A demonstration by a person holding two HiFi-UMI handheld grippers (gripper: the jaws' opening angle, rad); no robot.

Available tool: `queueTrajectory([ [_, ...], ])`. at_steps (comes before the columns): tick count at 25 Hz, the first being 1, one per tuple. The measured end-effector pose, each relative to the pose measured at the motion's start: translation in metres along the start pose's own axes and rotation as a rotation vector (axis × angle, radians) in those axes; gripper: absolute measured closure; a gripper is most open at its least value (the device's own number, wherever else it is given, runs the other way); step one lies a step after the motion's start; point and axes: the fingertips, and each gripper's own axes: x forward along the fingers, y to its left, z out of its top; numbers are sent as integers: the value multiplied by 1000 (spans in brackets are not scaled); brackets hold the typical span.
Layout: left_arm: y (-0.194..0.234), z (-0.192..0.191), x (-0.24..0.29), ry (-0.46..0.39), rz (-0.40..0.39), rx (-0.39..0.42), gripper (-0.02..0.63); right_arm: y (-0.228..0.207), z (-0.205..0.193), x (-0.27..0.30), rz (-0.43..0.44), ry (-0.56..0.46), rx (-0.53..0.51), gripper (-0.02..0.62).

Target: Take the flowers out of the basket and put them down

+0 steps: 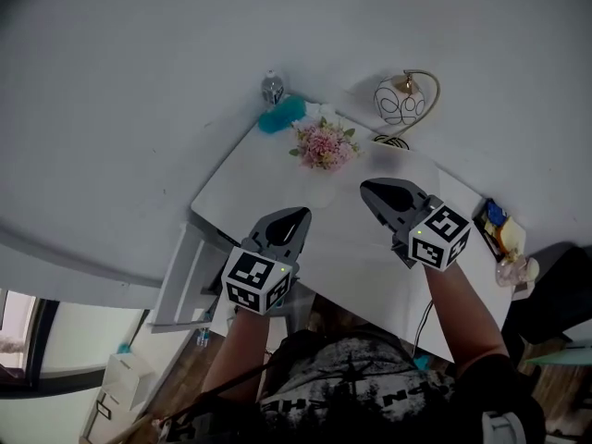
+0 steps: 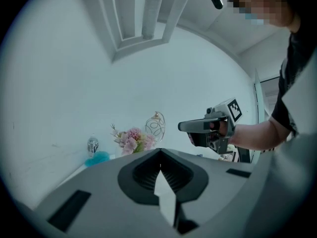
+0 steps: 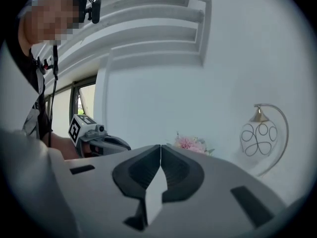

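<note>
A bunch of pink flowers point(image 1: 324, 144) stands near the far edge of the white table point(image 1: 268, 174); the basket under it is too pale to make out. Both grippers hover over the table's near half, pointing toward the flowers and well short of them. My left gripper point(image 1: 301, 214) is shut with nothing in it, and my right gripper point(image 1: 367, 188) is shut and empty too. The left gripper view shows the flowers point(image 2: 131, 139) beyond its closed tips point(image 2: 159, 151), with the right gripper point(image 2: 184, 127) alongside. The right gripper view has the flowers point(image 3: 190, 143) just past its closed tips point(image 3: 160, 147).
A wire-pattern globe lamp point(image 1: 404, 100) stands right of the flowers. A teal fluffy thing point(image 1: 280, 114) and a small shiny jar point(image 1: 272, 87) lie at the far left corner. Blue and yellow items point(image 1: 495, 220) sit at the table's right end. A white shelf unit point(image 1: 185, 276) adjoins the left.
</note>
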Motion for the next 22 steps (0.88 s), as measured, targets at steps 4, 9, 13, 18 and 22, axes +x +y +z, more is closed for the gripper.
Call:
queueTrajectory([
  [4, 14, 0, 5, 3, -7, -5, 594, -13, -19, 19, -8, 66, -13, 578],
  [9, 30, -1, 13, 14, -15, -19, 594, -27, -35, 42, 26, 134, -56, 578],
  [13, 41, -1, 17, 18, -22, -23, 594, -37, -53, 60, 64, 186, -81, 578],
  [18, 59, -6, 22, 25, -15, -47, 594, -55, -80, 77, 46, 212, -104, 577],
  [22, 68, -14, 23, 35, -12, -66, 593, -68, -101, 88, 17, 229, -113, 574],
])
